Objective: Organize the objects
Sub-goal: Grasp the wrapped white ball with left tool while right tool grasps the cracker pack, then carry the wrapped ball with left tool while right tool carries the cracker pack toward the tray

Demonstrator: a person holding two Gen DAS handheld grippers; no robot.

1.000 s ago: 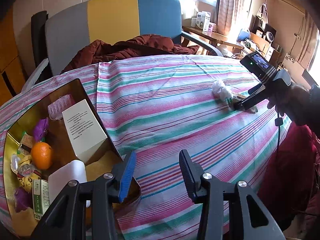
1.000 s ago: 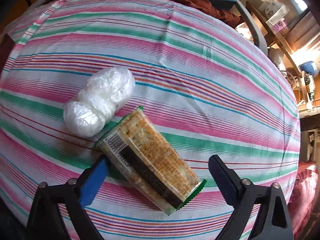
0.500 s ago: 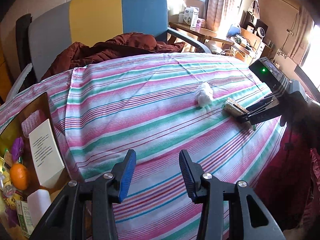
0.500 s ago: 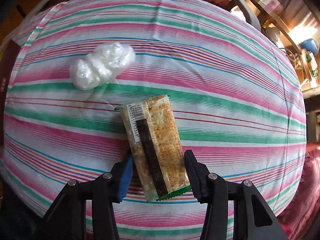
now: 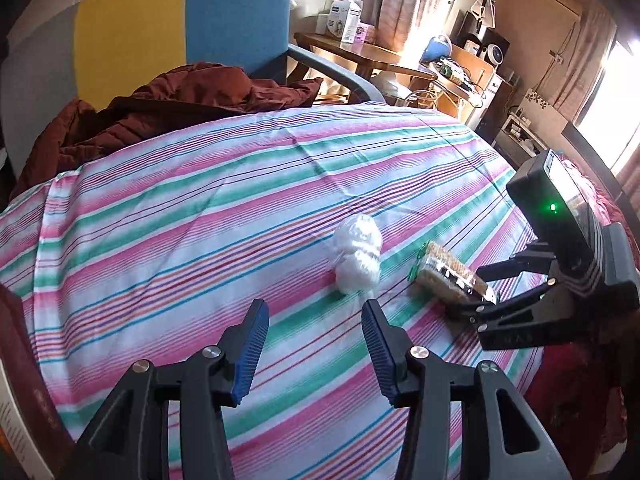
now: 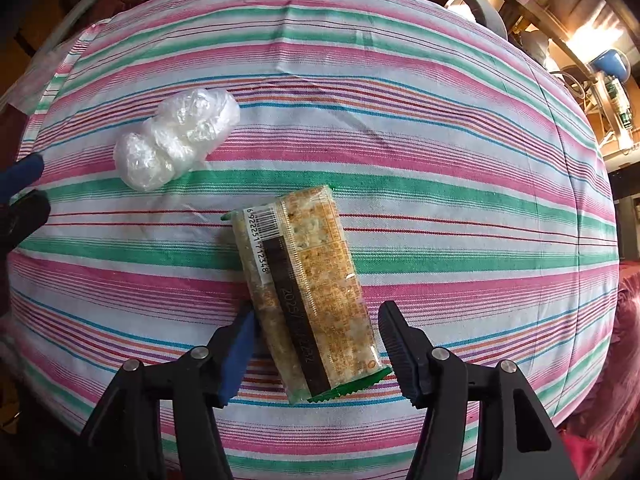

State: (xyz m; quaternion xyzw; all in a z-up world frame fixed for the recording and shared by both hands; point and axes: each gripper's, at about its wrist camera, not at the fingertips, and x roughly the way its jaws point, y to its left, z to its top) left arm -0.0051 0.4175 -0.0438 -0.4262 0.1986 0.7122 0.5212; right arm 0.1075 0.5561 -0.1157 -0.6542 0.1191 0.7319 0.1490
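My right tool (image 6: pixel 316 332) straddles the cracker pack (image 6: pixel 306 292), jaws apart; left tool (image 5: pixel 316 344) gapes empty near the plastic-wrapped bundle (image 5: pixel 358 260).

Open striped cloth (image 5: pixel 200 216) ahead; plastic bundle (image 5: pixel 358 258) beside snack packet (image 6: pixel 308 288)

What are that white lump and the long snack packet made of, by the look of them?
White lump: apparently thin, crinkled clear plastic film around something white; it glints in places.
Snack packet: glossy printed plastic wrapper, partly see-through, with serrated green sealed ends and a barcode.
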